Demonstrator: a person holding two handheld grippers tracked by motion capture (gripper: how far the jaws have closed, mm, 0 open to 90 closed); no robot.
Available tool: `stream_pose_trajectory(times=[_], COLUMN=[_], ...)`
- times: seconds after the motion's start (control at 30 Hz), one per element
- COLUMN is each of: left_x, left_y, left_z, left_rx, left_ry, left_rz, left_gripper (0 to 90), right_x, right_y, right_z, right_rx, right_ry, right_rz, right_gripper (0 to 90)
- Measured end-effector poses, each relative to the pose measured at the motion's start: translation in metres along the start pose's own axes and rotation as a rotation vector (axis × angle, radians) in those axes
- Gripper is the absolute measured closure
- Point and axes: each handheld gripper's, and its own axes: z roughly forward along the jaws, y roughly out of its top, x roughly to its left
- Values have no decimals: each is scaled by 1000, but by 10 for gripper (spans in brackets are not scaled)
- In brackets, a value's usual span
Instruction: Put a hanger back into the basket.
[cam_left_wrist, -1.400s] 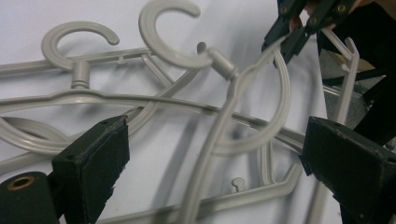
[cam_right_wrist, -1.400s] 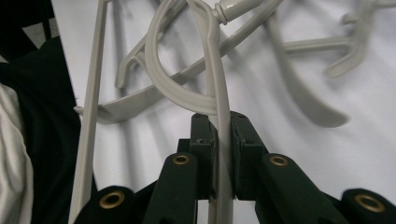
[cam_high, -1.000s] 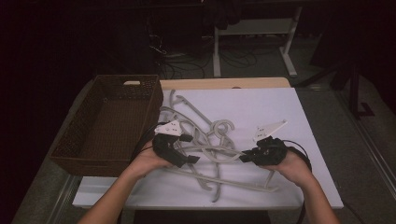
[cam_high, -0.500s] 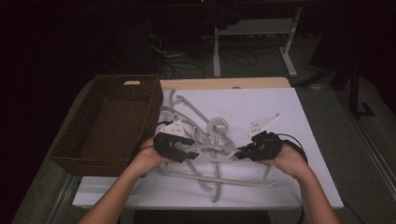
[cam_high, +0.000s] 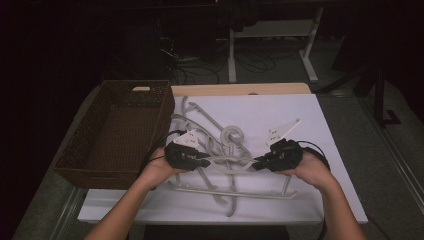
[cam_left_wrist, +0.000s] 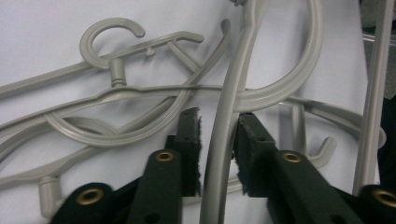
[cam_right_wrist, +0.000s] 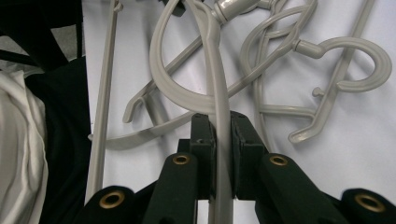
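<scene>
1. The left tongs (cam_high: 204, 161) have just been closing around one arm of a grey plastic hanger (cam_high: 231, 163); whether the pads are pressing yet is hard to tell.
2. The right tongs (cam_high: 260, 162) are clamping the other arm, so both hands, low in the frame, are steadying it level at centre above the tangled hanger pile (cam_high: 200, 116).
3. The wicker basket (cam_high: 100, 165) is waiting at the left of the table (cam_high: 320, 130).

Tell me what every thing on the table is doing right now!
Held hanger: raised a little, one end in each gripper.
Left gripper: jaws have just been closing around the hanger's arm, a small gap on each side.
Right gripper: jaws shut on the hanger's other arm.
Other hangers: lying tangled on the white table.
Basket: upright, nothing inside.
</scene>
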Motion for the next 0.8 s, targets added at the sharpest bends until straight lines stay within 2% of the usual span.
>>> stream_pose_trajectory(times=[0.23, 0.47, 0.8], left_x=[-4, -7, -9], left_y=[1, 2, 4], left_z=[6, 7, 3], left_rx=[26, 29, 24], left_ry=[-36, -84, -81], left_rz=[48, 64, 63], left_gripper=[793, 816, 819], right_x=[-4, -7, -8], right_y=[-4, -10, -11], right_z=[-1, -3, -3], right_rx=[14, 10, -4], right_ry=[24, 58, 69], right_rz=[-6, -17, -28], right_gripper=[806, 804, 792])
